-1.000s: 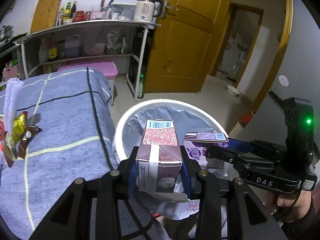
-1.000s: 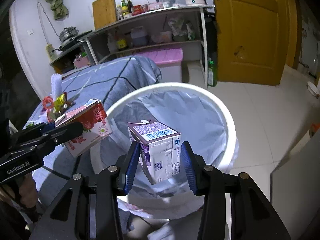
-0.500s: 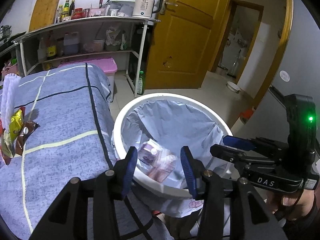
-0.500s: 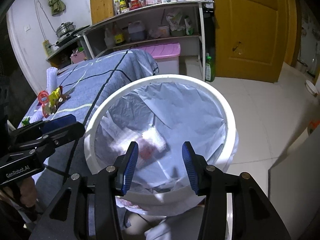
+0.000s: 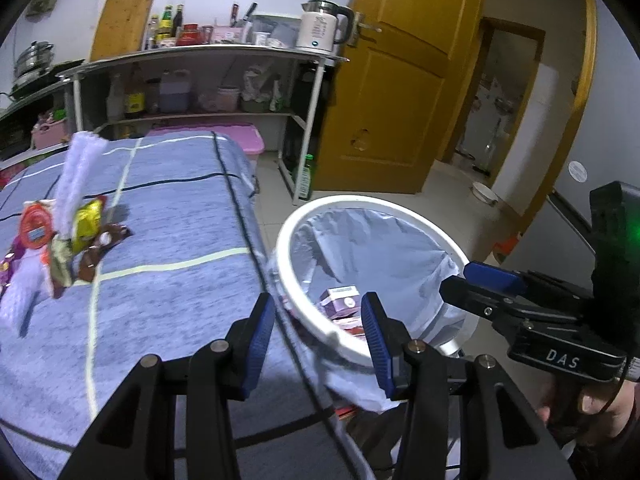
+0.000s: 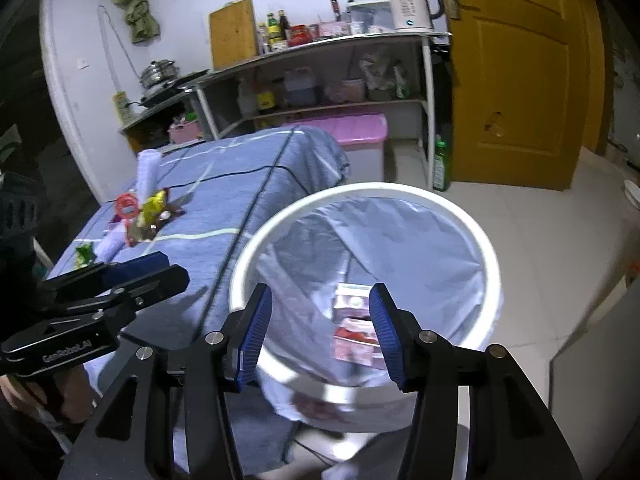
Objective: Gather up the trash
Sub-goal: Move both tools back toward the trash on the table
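A white-rimmed trash bin [image 5: 304,220] with a pale liner stands beside the table; it also shows in the right wrist view [image 6: 490,248]. Two milk cartons lie inside it, a purple one [image 5: 340,300] [image 6: 352,300] and a red one [image 6: 356,342]. My left gripper [image 5: 318,340] is open and empty over the near rim. My right gripper [image 6: 320,336] is open and empty above the bin; it shows from the side in the left wrist view [image 5: 492,284]. Snack wrappers [image 5: 80,236] [image 6: 148,216] lie on the blue tablecloth.
The table with the blue cloth [image 5: 168,240] is left of the bin. A shelf [image 5: 200,52] with bottles and a kettle [image 5: 324,30] stands behind. A pink box [image 6: 344,128], a green bottle [image 6: 440,164] and a yellow door [image 5: 400,80] are beyond.
Both grippers opened and dropped their cartons into the bin. Both have since swung left, bringing the table and wrappers more into view.
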Available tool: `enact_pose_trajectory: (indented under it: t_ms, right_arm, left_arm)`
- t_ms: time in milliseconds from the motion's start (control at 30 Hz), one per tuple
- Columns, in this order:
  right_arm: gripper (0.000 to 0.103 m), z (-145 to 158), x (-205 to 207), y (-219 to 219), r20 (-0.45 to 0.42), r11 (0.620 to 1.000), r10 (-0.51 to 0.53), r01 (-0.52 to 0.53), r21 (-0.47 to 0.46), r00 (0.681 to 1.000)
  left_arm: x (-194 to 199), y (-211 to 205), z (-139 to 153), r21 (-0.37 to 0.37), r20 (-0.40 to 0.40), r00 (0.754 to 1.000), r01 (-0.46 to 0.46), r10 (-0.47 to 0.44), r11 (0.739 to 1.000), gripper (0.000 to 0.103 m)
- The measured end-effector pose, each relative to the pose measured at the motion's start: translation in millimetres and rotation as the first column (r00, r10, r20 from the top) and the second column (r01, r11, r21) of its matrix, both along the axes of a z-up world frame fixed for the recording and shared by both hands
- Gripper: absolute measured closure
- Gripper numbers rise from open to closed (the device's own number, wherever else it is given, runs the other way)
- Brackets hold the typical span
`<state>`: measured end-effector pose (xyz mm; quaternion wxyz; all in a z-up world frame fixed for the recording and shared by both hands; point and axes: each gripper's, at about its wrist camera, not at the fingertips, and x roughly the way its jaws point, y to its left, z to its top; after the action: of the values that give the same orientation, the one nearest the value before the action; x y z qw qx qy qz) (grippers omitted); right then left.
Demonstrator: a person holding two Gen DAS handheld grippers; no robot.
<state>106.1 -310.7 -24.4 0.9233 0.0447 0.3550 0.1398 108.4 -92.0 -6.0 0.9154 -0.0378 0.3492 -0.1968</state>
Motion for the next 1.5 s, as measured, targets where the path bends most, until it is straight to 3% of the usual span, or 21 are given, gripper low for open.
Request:
enact_pose_trajectory:
  t_ms: [467, 800, 1033, 1500]
  right_arm:
    - [0.049, 1, -5, 62, -0.004, 0.99, 0.138, -0.138, -0.004, 0.99]
    - [0.049, -7, 5, 113, -0.035, 0.968, 0.249, -0.249, -0.001, 0.968]
    - [0.049, -5, 17, 151, -0.045, 0.947, 0.322, -0.322, -0.004, 0.946]
    - [0.049, -3, 50, 217, -0.062, 0.908, 0.417, -0.418, 0.004, 0.907]
  left_arm:
    - [-25, 55, -3, 0.011, 0.019, 0.991, -0.131, 0.131, 0.991, 0.051]
    - [-36, 113, -13, 0.015, 0.019, 0.962, -0.273, 0.272, 0.962, 0.051]
    - [-36, 163, -17, 0.019, 0.028, 0.915, -0.404, 0.403, 0.915, 0.047]
    - [-25, 261, -29, 0.035, 0.023, 0.775, -0.631, 0.631, 0.775, 0.037]
